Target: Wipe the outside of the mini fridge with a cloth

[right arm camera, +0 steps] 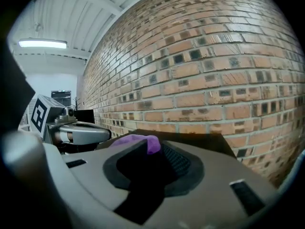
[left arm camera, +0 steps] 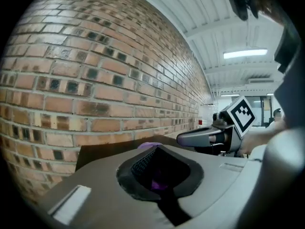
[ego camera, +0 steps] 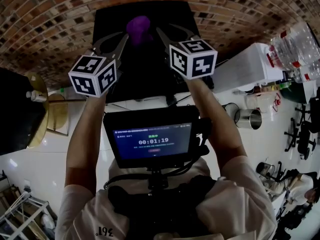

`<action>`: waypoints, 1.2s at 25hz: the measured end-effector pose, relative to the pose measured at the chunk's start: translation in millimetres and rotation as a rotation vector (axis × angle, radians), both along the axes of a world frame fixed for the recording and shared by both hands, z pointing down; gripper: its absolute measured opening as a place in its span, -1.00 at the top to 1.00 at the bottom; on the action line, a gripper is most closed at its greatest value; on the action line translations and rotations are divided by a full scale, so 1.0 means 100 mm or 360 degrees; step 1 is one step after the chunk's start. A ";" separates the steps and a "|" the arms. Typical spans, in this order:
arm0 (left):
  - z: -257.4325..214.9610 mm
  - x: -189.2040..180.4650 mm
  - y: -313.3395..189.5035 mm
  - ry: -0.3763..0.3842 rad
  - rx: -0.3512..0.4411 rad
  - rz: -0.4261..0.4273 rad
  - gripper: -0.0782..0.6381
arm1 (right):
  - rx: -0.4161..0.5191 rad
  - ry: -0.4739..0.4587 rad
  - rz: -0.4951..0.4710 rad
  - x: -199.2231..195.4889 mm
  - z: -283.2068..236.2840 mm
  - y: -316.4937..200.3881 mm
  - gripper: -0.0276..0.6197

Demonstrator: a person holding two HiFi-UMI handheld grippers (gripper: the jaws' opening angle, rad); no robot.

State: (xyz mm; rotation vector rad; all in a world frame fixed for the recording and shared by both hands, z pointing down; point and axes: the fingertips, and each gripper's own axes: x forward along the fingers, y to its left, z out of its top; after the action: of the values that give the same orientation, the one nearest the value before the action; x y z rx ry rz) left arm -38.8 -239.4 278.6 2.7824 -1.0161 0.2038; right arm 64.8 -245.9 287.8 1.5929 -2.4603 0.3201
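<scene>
The mini fridge [ego camera: 145,71] is a black box against the brick wall, and I look down on its top. A purple cloth [ego camera: 138,29] stands bunched up on that top. Both grippers point level at it from either side. My left gripper [ego camera: 126,35] is shut, with a bit of the purple cloth [left arm camera: 157,181] showing between its jaws. My right gripper [ego camera: 160,31] has its jaws partly closed on the cloth [right arm camera: 138,142], which lies over its tips. The right gripper [left arm camera: 190,138] shows in the left gripper view, and the left gripper [right arm camera: 95,133] in the right gripper view.
A brick wall [ego camera: 55,14] runs behind the fridge. A dark screen [ego camera: 152,139] rides on my chest rig. To the right stand a white counter [ego camera: 245,64], water bottles [ego camera: 295,44] and steel pots [ego camera: 248,118]. A black cabinet [ego camera: 15,109] and a round wooden stool [ego camera: 55,111] are at the left.
</scene>
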 end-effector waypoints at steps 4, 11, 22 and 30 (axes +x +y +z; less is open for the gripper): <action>0.02 -0.01 -0.04 -0.0033 0.0009 -0.0020 0.76 | -0.0044 0.0009 0.0008 -0.03 0.04 -0.04 0.64; 0.03 -0.01 -0.05 -0.0035 0.0009 -0.0029 0.76 | -0.0040 0.0010 0.0009 -0.02 0.04 -0.04 0.64; 0.05 -0.03 0.00 -0.0047 -0.0005 -0.0047 0.76 | -0.0072 0.0013 0.0008 -0.04 0.11 -0.02 0.64; 0.01 0.05 -0.04 -0.0038 0.0007 -0.0022 0.76 | -0.0059 0.0022 0.0059 0.07 0.04 -0.05 0.71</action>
State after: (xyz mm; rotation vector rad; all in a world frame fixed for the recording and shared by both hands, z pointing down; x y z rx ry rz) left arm -33.9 -243.8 279.4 2.7825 -1.0417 0.2338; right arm 71.8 -251.2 291.9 1.6217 -2.4029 0.3567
